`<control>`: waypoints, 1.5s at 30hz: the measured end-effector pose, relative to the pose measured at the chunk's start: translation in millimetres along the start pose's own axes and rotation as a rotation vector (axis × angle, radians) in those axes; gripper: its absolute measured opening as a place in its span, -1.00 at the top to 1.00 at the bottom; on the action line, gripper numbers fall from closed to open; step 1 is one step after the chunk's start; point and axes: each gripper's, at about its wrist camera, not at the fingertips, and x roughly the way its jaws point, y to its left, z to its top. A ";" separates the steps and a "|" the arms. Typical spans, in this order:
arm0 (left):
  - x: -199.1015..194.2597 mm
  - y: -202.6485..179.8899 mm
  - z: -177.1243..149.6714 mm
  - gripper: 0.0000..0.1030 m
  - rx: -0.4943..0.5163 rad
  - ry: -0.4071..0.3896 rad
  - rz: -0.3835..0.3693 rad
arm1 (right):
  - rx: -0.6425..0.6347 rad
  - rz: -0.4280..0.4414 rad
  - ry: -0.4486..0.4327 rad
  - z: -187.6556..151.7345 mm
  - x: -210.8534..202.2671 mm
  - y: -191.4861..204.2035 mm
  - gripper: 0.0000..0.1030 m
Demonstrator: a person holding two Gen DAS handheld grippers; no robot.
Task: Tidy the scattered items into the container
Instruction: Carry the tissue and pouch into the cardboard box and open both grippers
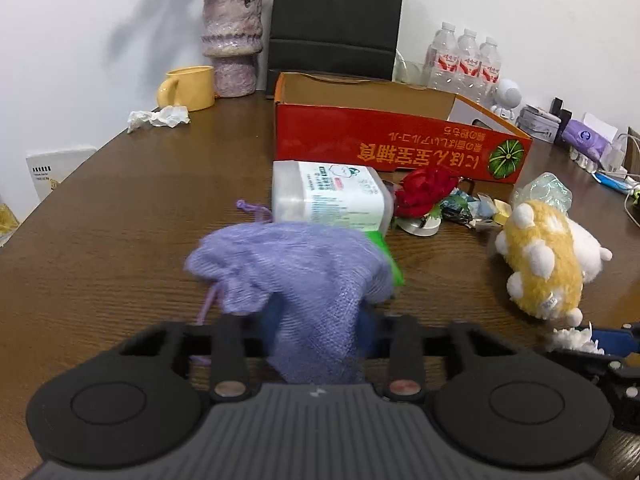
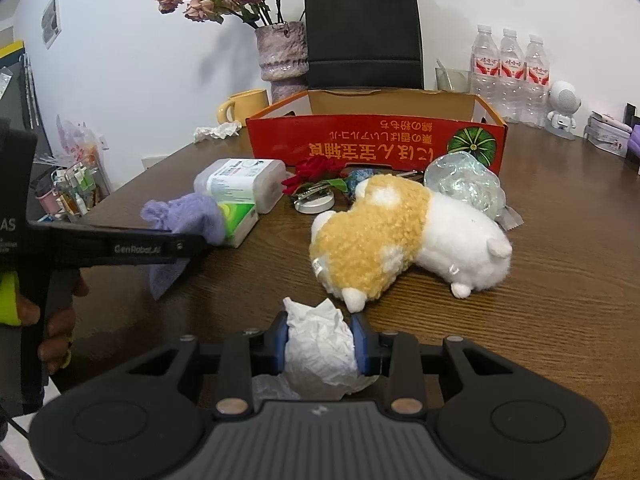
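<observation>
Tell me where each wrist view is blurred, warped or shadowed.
Left wrist view: the purple mesh pouch in the left claw is smeared soft; table edge bows. Right wrist view: crumpled tissue in the right claw is crisp; vase throws a soft wall shadow; corners vignette dark.

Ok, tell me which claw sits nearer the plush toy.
Right. The right claw, shut on a crumpled tissue, sits just in front of the plush toy. The left claw, gripping a purple mesh bag, is further off to the toy's left.

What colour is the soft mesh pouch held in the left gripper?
Light purple. The mesh pouch shows best in the left wrist view, between the left gripper fingers.
</observation>
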 end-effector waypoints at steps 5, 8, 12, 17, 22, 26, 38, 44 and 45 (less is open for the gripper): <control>-13.8 5.8 -6.8 0.74 -0.011 -0.022 0.013 | 0.012 0.017 -0.005 -2.1 -2.6 -1.2 0.39; -26.1 7.3 -10.0 0.81 -0.005 -0.056 0.024 | 0.010 0.024 -0.014 -3.0 -6.4 -0.7 0.39; -49.4 8.1 -3.8 0.81 0.010 -0.125 0.032 | 0.002 0.042 -0.041 1.2 -15.7 -0.5 0.39; -78.2 4.8 22.8 0.81 0.053 -0.253 0.017 | -0.043 0.064 -0.114 23.3 -33.3 0.9 0.39; -88.8 -8.5 73.6 0.81 0.101 -0.394 -0.053 | -0.075 0.036 -0.227 75.8 -33.4 -8.6 0.39; -67.4 -21.1 125.2 0.81 0.084 -0.446 -0.116 | -0.085 -0.005 -0.307 133.1 -16.3 -20.9 0.39; 124.5 -57.6 224.9 0.81 0.027 -0.162 -0.062 | 0.030 -0.097 -0.217 248.2 132.6 -96.4 0.38; 189.7 -72.4 231.3 0.80 0.071 -0.001 0.027 | 0.041 -0.146 -0.048 235.5 201.8 -114.9 0.38; 196.4 -73.8 230.7 0.80 0.073 0.018 0.039 | 0.030 -0.148 -0.037 233.5 205.4 -114.2 0.38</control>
